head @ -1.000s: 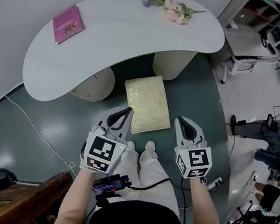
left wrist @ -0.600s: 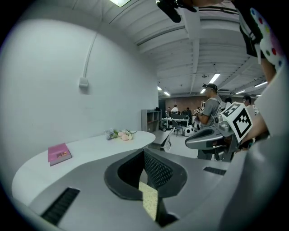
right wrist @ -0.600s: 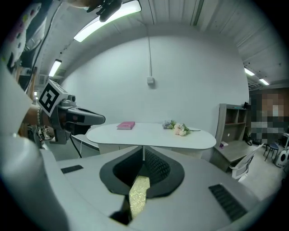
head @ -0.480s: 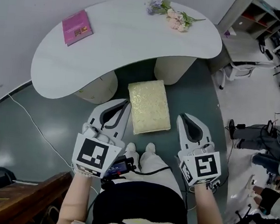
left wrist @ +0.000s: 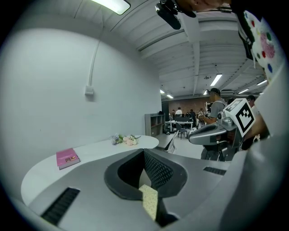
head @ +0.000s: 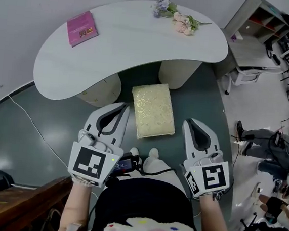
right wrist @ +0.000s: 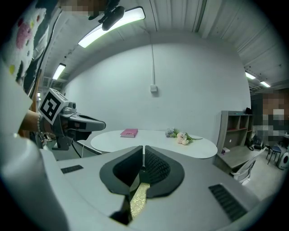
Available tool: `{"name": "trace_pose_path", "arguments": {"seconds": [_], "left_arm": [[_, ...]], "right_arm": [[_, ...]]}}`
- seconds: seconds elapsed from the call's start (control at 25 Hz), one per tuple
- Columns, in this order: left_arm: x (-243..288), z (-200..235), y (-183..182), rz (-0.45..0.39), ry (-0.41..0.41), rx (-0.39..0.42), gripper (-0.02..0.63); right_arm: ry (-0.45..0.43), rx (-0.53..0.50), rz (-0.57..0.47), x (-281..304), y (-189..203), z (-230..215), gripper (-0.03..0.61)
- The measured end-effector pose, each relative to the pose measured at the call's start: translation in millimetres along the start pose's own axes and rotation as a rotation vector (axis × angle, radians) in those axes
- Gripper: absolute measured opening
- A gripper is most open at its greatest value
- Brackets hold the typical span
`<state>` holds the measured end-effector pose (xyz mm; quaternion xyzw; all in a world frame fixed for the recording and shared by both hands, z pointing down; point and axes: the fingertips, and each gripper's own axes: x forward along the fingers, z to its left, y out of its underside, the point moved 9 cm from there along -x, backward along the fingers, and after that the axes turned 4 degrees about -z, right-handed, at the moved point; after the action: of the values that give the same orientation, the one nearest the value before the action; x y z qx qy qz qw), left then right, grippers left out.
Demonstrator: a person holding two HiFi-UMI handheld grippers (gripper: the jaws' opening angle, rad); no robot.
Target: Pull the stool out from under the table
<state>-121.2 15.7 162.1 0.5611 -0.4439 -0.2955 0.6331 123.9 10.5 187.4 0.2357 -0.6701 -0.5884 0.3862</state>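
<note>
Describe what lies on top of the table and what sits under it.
On the table: a pink book and flowers. Under it, two cream legs show partly; their tops are covered by the tabletop. The stool stands outside it.

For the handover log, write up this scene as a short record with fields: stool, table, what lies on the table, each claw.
Stool: pale yellow cushioned top, standing on the green floor in front of the table, clear of its top in the head view
Table: white, curved top
On table: pink book at the left, flowers at the far edge
Left claw: shut, empty, left of the stool
Right claw: shut, empty, right of the stool
</note>
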Motion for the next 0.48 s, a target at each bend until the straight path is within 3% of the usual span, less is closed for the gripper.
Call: {"name": "trace_pose_path", "arguments": {"seconds": [0.32,0.48], "left_arm": [[-2.1,-0.6,-3.0,0.006,0.023,-0.031,0.017],[-2.1,-4.0,-0.4,0.010,0.034,0.005,0.017]], "right_arm": [[-0.008,0.001,-0.001,0.5,-1.8,2.0,0.041],[-0.006,-0.007,0.001,-0.5,-1.2,3.8,0.041]]}}
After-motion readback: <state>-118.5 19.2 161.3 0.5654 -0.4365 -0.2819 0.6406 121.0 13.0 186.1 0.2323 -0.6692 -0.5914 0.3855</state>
